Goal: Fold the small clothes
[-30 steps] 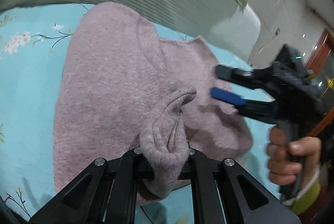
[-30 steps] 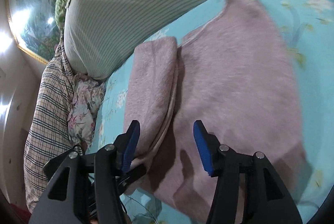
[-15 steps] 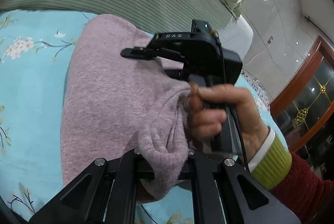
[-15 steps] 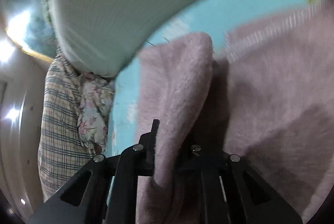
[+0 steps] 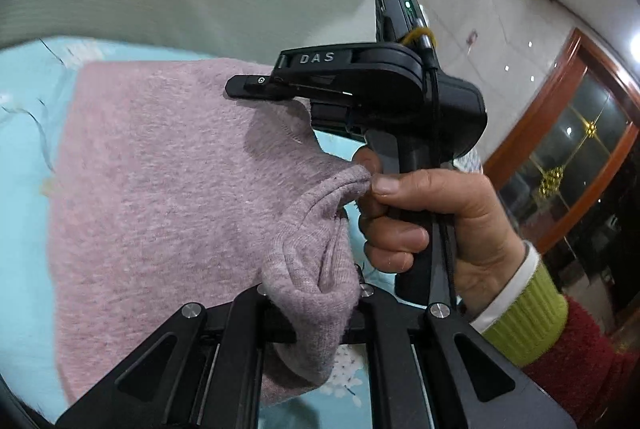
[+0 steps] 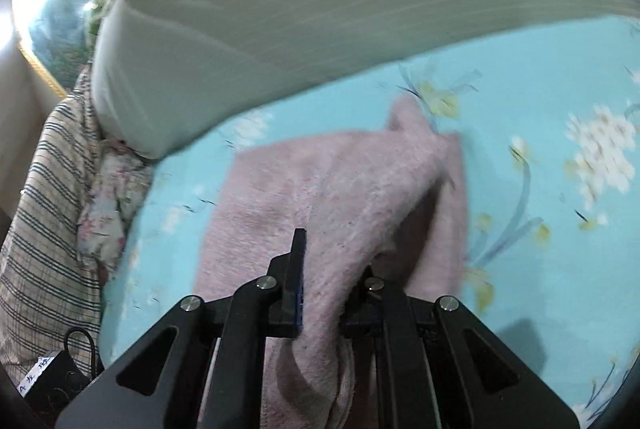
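Fuzzy pink knit garment (image 5: 160, 189) bunches, pinched by left claw (image 5: 316, 293) and right claw (image 6: 324, 293).

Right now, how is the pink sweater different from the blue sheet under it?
The sweater is plain fuzzy pink; the sheet is smooth blue with white flowers. The sweater is bunched and lifted at its near edge, pinched by the left gripper and the right gripper; the sheet lies flat. The sweater is small; the sheet spreads far past it on every side. Both are soft cloth.
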Demonstrator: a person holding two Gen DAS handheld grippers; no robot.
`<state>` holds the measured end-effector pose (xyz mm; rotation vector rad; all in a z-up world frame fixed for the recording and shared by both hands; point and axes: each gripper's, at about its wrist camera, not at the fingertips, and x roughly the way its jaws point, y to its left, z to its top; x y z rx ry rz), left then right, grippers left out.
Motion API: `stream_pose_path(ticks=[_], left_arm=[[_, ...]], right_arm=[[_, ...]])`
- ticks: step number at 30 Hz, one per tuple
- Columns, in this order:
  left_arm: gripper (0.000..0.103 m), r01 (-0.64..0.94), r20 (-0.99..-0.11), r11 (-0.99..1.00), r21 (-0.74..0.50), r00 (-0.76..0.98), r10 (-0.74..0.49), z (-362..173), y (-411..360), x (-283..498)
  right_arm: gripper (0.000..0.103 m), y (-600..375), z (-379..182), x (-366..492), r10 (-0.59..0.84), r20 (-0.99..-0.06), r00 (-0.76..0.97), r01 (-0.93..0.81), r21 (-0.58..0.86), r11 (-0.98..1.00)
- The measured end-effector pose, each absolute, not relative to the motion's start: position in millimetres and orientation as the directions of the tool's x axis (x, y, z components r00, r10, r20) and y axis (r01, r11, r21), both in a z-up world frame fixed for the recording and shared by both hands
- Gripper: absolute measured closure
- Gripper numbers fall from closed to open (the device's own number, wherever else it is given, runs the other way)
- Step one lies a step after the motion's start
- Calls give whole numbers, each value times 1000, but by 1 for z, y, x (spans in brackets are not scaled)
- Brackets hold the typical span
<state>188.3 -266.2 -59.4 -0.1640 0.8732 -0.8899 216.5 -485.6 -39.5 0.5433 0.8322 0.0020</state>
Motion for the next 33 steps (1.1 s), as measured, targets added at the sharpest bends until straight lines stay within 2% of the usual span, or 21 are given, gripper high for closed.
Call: stream_pose_path(ticks=[6,9,12,15,17,18,19,22,24,28,33], left_arm=[[96,611,-648,655,-444,286,-706,-81,-290,197],[95,598,-654,668,-443,294,-697,-82,-297,204],[93,595,-659,672,-440,295,-692,-82,-303,202],[80,612,-676,652,-447,246,-695,-84,-303,197],[68,628,-677,641,-441,236,-697,-81,-297,189],[56,630,-674,638,-442,235,-700,-80,-287,185],[41,627,-671,637,-447,235,-703,-78,-277,182],[27,586,-666,670,-456,274,-694,-72,-241,181],[24,533,-667,706,-466,312,-676,-70,-216,189],[22,434,-668,748,-502,354,-655,-78,-175,221],[22,323,-674,753,-574,335,-658,-100,-164,273]], right_arm=[[90,-483,-42,218,169,-703,691,184,396,900],[90,-472,-31,222,121,-688,715,139,310,940],[84,-471,-39,231,56,-764,642,182,223,958],[75,-478,-38,217,79,-765,640,212,275,938],[46,-481,-31,199,23,-758,652,255,248,934],[41,-482,-26,187,-9,-746,666,277,236,932],[36,-480,-21,177,-17,-732,681,284,243,928],[34,-481,-19,147,29,-715,699,285,316,905],[32,-483,-25,133,68,-716,695,293,368,882],[28,-485,-41,123,142,-717,683,289,444,848],[28,-486,-61,137,204,-727,655,287,489,824]])
